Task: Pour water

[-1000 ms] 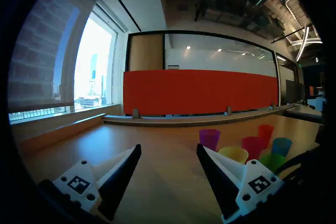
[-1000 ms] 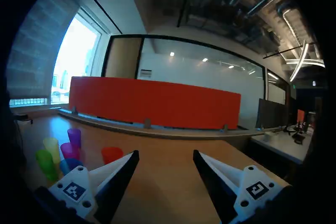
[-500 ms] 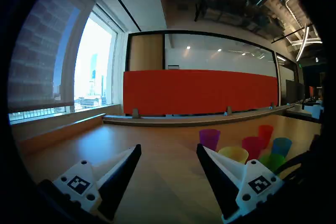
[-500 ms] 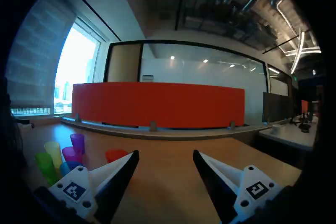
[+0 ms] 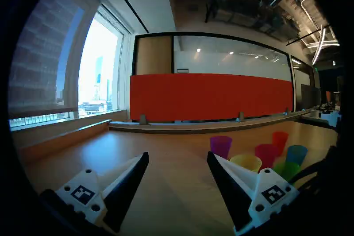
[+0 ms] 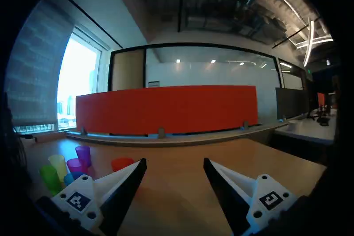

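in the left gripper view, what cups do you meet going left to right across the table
purple plastic cup → yellow plastic cup → magenta plastic cup → orange-red plastic cup → blue plastic cup

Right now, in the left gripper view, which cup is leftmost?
The purple cup; it stands alone, left of the yellow cup and all the others.

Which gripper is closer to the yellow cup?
Left, probably. The yellow cup sits just past the right finger of the left gripper; from the right gripper it looks smaller, far off to the left.
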Action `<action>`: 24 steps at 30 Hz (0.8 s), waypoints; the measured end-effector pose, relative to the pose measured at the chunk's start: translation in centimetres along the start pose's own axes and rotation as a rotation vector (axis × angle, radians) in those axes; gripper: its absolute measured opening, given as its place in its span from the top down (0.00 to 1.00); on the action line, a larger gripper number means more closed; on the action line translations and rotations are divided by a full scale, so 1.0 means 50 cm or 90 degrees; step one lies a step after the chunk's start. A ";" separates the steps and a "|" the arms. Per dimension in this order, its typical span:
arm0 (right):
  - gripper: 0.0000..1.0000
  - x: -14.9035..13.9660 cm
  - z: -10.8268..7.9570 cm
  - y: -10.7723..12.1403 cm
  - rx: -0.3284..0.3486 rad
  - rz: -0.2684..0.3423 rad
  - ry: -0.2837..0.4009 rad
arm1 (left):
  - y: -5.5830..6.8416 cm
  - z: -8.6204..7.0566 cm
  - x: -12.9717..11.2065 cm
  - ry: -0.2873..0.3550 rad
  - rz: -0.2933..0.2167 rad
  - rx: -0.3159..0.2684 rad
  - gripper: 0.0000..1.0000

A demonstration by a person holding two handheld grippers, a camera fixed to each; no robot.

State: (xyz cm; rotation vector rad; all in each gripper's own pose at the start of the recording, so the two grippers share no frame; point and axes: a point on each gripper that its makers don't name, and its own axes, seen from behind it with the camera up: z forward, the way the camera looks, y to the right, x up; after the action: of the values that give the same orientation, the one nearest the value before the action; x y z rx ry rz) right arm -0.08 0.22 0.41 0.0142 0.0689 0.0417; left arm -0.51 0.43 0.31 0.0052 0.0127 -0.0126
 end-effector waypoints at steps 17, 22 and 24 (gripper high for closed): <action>0.01 -0.026 0.007 0.007 -0.009 -0.022 -0.021 | 0.000 -0.001 0.000 0.000 0.000 0.000 0.02; 0.01 -0.027 0.009 0.001 -0.008 -0.028 -0.023 | -0.001 0.000 0.000 0.000 0.000 0.000 0.02; 0.01 -0.027 0.009 0.001 -0.008 -0.028 -0.023 | -0.001 0.000 0.000 0.000 0.000 0.000 0.02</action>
State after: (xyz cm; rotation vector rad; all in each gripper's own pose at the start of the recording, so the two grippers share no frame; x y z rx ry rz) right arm -1.39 0.19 0.96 0.0010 0.0328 -0.0018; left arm -0.53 0.38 0.29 0.0052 0.0129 -0.0121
